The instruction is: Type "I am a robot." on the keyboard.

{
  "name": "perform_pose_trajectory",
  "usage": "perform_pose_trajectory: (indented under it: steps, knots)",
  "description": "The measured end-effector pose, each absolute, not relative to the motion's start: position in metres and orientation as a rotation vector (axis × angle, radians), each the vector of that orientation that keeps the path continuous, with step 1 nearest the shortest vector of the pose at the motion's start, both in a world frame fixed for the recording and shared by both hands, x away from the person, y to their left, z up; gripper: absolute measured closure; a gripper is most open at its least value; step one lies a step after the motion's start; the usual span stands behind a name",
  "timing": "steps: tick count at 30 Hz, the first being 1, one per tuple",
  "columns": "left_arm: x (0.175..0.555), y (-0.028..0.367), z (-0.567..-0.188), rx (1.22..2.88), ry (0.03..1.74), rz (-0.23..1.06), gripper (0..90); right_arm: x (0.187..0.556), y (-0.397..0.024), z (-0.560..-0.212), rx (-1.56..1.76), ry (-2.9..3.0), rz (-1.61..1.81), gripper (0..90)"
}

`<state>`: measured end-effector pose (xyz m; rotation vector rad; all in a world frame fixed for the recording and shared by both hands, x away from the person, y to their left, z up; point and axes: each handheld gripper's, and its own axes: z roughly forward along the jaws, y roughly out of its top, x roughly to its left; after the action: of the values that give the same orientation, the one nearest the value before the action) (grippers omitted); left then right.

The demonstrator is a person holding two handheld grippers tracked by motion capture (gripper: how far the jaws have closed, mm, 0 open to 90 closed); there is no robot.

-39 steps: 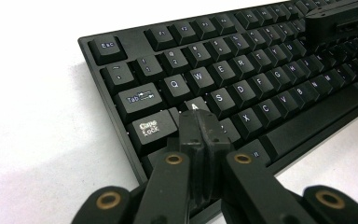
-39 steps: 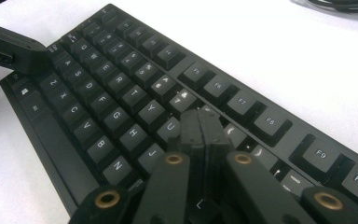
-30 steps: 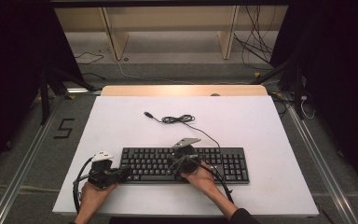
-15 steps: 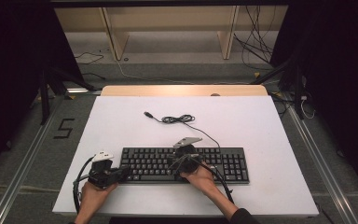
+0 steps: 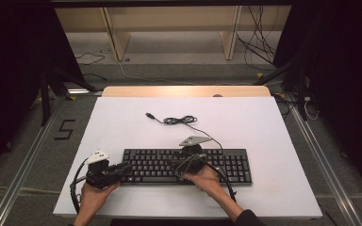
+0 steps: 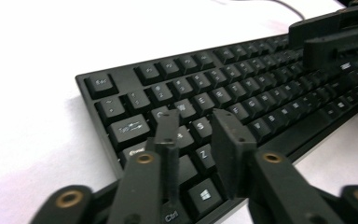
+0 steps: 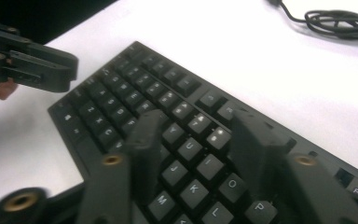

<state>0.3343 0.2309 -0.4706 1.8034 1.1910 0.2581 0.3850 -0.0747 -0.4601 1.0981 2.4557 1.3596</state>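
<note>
A black keyboard (image 5: 226,165) lies flat near the front of the white table (image 5: 264,127). My left gripper (image 5: 125,166) hovers over its left end. In the left gripper view, that gripper (image 6: 196,119) stands open above the keyboard (image 6: 242,65), near the A, S and Z keys. My right gripper (image 5: 181,165) is over the middle; in the right gripper view it (image 7: 198,119) stands open above the U, J and K keys of the keyboard (image 7: 135,74). Both pairs of jaws have just been opening, with nothing held between them.
The keyboard's black cable (image 5: 179,120) lies coiled behind it, ending in a USB plug (image 5: 148,115). The other gripper shows far off in each gripper view: the right gripper (image 6: 335,42) and the left gripper (image 7: 32,65). Floor rails and dark stands flank the table.
</note>
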Motion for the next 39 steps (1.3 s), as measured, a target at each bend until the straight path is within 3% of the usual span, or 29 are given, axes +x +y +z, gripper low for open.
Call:
perform_pose_trajectory:
  steps: [5,18,23,25,39]
  knots:
    - [0.334,0.23,-0.469,1.784,1.181,0.258,48.4,0.38,-0.075,-0.456,1.059,2.457,1.399,39.8]
    - [0.332,0.234,-0.464,1.711,1.139,0.279,33.6,0.364,-0.075,-0.451,0.991,2.502,1.414,36.9]
    - [0.333,0.234,-0.464,1.706,1.139,0.281,32.5,0.36,-0.075,-0.452,0.972,2.513,1.415,44.4]
    - [0.332,0.235,-0.464,1.702,1.137,0.283,31.9,0.358,-0.075,-0.453,0.969,2.523,1.403,53.2]
    - [0.332,0.234,-0.464,1.701,1.113,0.292,29.6,0.351,-0.068,-0.465,0.909,2.599,1.317,84.8]
